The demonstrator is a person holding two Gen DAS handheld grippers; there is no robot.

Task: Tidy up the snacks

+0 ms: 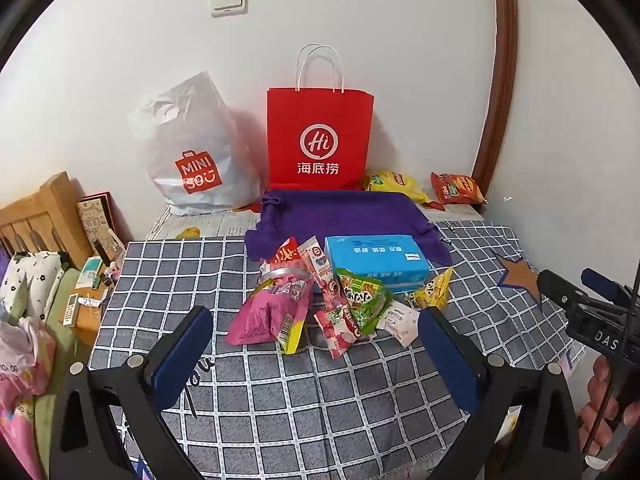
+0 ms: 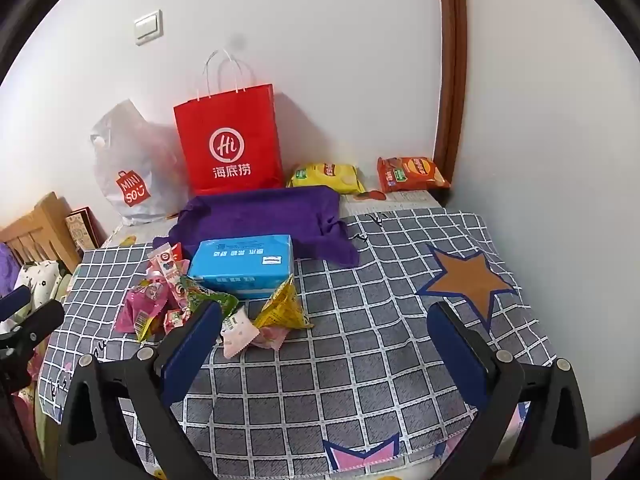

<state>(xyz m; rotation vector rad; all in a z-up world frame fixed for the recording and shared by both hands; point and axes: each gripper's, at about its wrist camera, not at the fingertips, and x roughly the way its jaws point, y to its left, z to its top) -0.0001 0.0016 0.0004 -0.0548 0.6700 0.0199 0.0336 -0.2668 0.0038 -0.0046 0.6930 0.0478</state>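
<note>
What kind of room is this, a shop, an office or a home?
Most likely a home, probably a bedroom. A wooden bed frame with floral bedding stands beside the cloth-covered table, and shopping bags such as the red paper bag lean on a plain wall with a light switch.

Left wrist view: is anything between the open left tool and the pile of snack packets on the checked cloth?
Nothing visible. The left tool is open, and only bare checked cloth lies between it and the snack pile. The pink packet and white candy packet are nearest; the blue tissue pack sits behind the pile.
</note>
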